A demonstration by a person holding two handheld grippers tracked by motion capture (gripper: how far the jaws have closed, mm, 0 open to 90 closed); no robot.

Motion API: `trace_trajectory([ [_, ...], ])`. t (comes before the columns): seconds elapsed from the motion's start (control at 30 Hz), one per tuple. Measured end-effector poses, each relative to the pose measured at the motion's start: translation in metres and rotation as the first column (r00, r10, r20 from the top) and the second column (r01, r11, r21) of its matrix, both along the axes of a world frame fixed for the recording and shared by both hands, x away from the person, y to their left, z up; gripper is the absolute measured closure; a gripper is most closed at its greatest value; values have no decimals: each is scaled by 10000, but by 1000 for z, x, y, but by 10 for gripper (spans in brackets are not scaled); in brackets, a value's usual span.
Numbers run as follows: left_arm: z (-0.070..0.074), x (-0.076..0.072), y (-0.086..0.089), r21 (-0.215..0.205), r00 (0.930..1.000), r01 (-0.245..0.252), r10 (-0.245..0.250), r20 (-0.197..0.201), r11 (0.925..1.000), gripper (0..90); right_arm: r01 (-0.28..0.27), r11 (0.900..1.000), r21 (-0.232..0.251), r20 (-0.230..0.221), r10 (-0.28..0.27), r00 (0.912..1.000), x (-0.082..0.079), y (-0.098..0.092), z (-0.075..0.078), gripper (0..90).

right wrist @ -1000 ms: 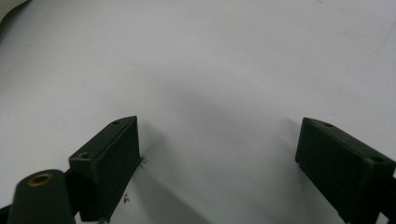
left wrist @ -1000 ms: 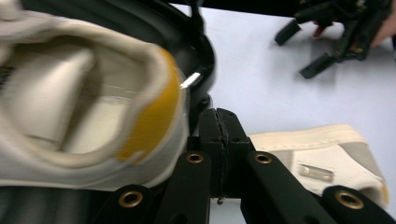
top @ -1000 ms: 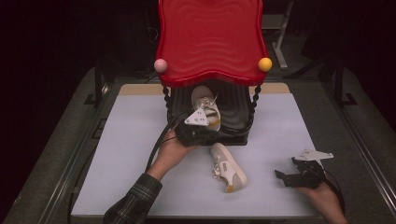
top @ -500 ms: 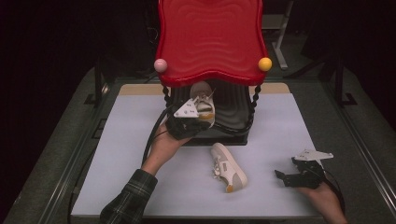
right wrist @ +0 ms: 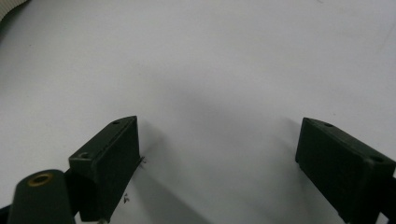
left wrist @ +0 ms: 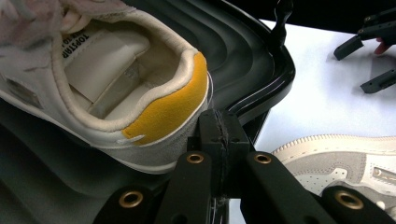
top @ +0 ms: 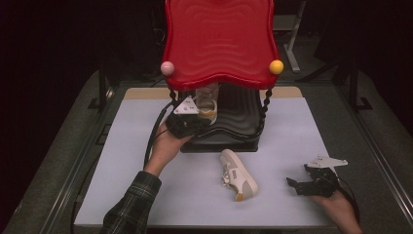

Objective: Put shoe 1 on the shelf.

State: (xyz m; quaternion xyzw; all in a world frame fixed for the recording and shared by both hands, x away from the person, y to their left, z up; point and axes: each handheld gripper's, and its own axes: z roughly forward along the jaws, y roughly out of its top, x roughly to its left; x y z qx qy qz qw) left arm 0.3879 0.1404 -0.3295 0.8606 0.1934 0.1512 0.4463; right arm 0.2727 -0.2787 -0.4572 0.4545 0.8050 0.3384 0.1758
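A: How's that sneaker (left wrist: 116, 88) going to handle?

B: Light, I'd judge — soft upper, stiffer sole and heel cup. Canvas-ish sides give under pressure, so squeeze the collar or heel rim, not the toe. Not fragile, not slippery (the rubber edge should bite well on the pads).

A: And the left gripper (left wrist: 219, 140)?

B: Jaws closed, pads pressed together just below the yellow heel patch. Looks like they pinch nothing, or at most a sliver of the sole edge — can't tell from the left gripper view, the contact spot is hidden. The shoe sits just ahead of and above-left of the tips, heel toward them, resting on the black lower shelf (left wrist: 243, 60) of the rack, under the red top shelf (top: 219, 39).

A: The other shoe?

B: Second sneaker (top: 237, 174) lies on the white tabletop (top: 292, 131), behind and to the right of the left gripper, approx. between both grippers; its side shows at the lower right of the left gripper view.

A: Right gripper (top: 299, 185)?

B: Jaws spread wide, nothing btw. them, hovering low over bare table. Second sneaker is off to its left, near but apart.
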Motion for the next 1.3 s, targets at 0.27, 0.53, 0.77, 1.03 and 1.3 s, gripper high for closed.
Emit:
trace_trajectory([
  [0.27,-4,2,-3,217,9999,68,-66,-89,9997,900,2,10000,9,8,-2,10000,0,0,0,127],
  [0.53,-6,1,-5,256,9999,31,-28,-138,9997,900,-1,10000,-2,8,1,10000,0,0,0,127],
  [0.77,-4,-11,-1,153,9994,259,-255,-241,9995,899,-10,10000,1,-1,10,10000,0,0,0,128],
  [1.03,-11,-43,8,-158,9955,695,-703,-632,9975,899,-5,10000,-11,-1,5,10000,0,0,0,128],
  [1.3,-26,-66,22,-155,9933,690,-701,-917,9975,898,2,10000,-17,9,-2,10000,0,0,0,127],
])
